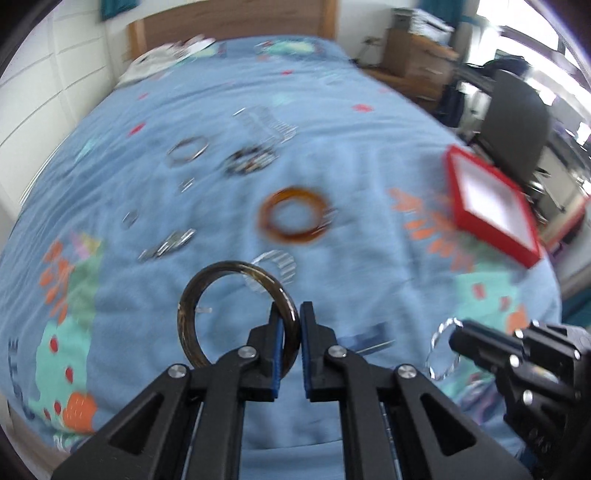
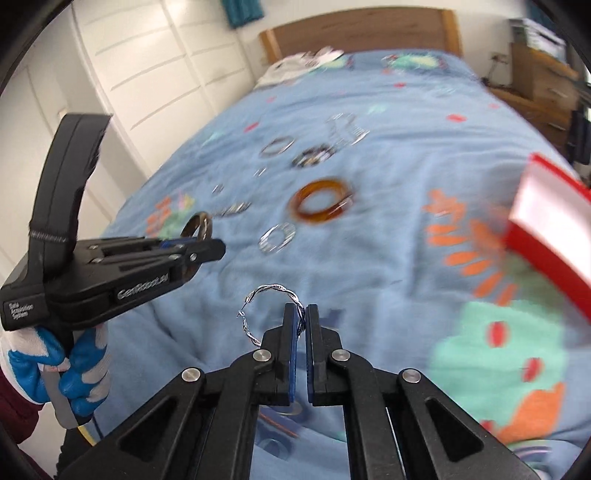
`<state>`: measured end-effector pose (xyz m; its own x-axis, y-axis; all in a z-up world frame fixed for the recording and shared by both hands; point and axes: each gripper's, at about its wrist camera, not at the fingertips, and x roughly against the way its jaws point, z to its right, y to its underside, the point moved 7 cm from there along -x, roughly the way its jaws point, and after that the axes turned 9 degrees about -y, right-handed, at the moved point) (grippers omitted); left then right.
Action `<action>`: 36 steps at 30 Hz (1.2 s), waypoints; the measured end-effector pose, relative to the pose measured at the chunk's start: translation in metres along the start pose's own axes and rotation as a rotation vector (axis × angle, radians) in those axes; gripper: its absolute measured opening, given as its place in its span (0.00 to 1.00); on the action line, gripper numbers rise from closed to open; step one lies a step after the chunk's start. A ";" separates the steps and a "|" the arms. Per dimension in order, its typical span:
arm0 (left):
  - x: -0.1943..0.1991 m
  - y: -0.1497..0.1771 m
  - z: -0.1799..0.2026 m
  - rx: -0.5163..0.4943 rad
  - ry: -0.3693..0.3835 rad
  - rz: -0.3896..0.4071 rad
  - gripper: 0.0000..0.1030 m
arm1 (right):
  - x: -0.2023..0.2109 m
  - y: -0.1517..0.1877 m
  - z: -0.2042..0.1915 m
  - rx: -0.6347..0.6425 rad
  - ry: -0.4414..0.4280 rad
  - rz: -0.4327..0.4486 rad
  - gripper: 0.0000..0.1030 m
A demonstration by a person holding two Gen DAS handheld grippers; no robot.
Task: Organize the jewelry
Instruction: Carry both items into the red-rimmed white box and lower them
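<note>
The left gripper [image 1: 291,317] has its jaws clenched on the rim of a dark bangle [image 1: 236,314], which stands upright above the blue bedspread [image 1: 207,110]. The right gripper [image 2: 300,317] has its jaws pinched on a twisted silver hoop [image 2: 271,295], also lifted clear of the bed. From the right wrist view the left gripper sits off to the left, held by a hand in a blue and white glove [image 2: 70,365].

Just beyond the dark bangle lies a clear ribbed bracelet [image 1: 275,266], and past that an amber bangle [image 1: 293,219] flat on the bedspread. Further up the bed are a thin metal bangle [image 1: 188,149], a dark beaded bracelet [image 1: 249,160] and a clear hair comb [image 1: 269,122], with small silver pieces [image 1: 168,245] to the left. A red box [image 1: 491,206] with a white inside lies open near the right edge of the bed. A wooden headboard [image 2: 360,31] stands at the far end.
</note>
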<state>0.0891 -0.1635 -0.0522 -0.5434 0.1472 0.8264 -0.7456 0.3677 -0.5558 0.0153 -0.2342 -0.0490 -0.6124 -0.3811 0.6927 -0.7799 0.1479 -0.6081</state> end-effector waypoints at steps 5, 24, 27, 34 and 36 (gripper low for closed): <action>0.020 -0.045 0.077 -0.126 0.108 0.070 0.08 | 0.063 -0.020 0.054 -0.058 0.118 0.106 0.04; -0.071 -0.133 0.321 -0.391 0.360 0.053 0.08 | 0.110 -0.041 0.276 -0.231 0.435 0.126 0.04; -0.088 -0.126 0.323 -0.392 0.361 0.023 0.08 | 0.100 -0.036 0.285 -0.233 0.435 0.100 0.04; -0.110 -0.109 0.318 -0.399 0.360 -0.022 0.08 | 0.083 -0.025 0.296 -0.236 0.430 0.042 0.04; -0.113 -0.107 0.317 -0.392 0.356 -0.031 0.08 | 0.081 -0.023 0.295 -0.232 0.427 0.032 0.04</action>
<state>0.1083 -0.5102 -0.1144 -0.3082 0.4084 0.8592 -0.5223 0.6822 -0.5116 0.0216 -0.5383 -0.0932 -0.5969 0.0281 0.8018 -0.7383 0.3719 -0.5626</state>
